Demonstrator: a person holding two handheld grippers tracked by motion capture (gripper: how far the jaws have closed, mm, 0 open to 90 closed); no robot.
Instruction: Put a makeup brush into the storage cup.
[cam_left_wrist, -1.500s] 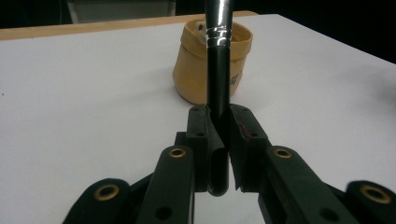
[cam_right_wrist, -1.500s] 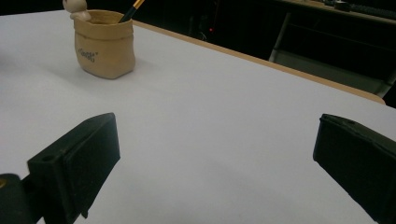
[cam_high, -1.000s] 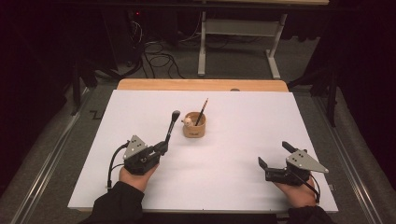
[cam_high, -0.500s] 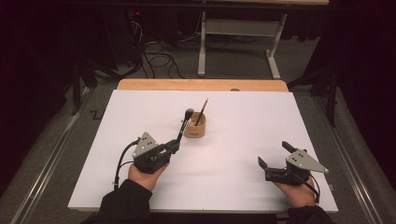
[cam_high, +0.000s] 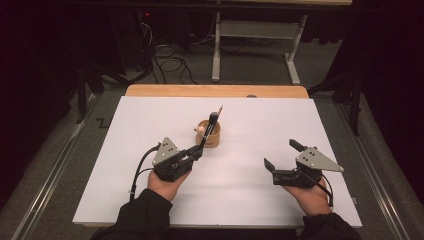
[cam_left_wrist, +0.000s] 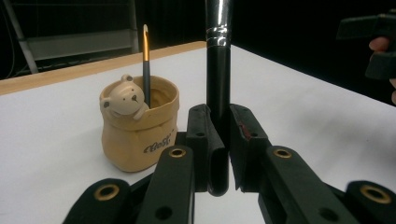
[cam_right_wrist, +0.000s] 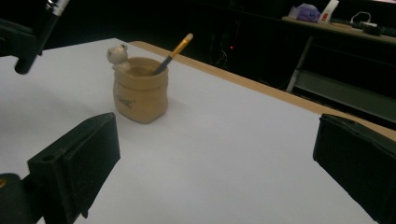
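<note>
A tan sack-shaped pot (cam_high: 209, 134) with a small bear figure on its rim stands near the middle of the white table; a thin gold-tipped brush (cam_left_wrist: 146, 60) leans inside it. My left gripper (cam_high: 196, 151) is shut on the handle of a thick black brush (cam_left_wrist: 217, 84) with a silver ferrule, held upright just beside the pot (cam_left_wrist: 140, 123). My right gripper (cam_high: 281, 155) hovers open at the right of the table, nothing between its jaws, facing the pot (cam_right_wrist: 140, 91).
The white table top (cam_high: 260, 120) has a wooden strip (cam_high: 215, 91) along its far edge. Beyond it stand a metal desk frame (cam_high: 255, 35) and cables on the dark floor. A shelf with small items (cam_right_wrist: 336, 14) lies far behind.
My left gripper has carried the black brush to the right, from left of the pot to right beside it. My right gripper has risen slightly and stays open.
</note>
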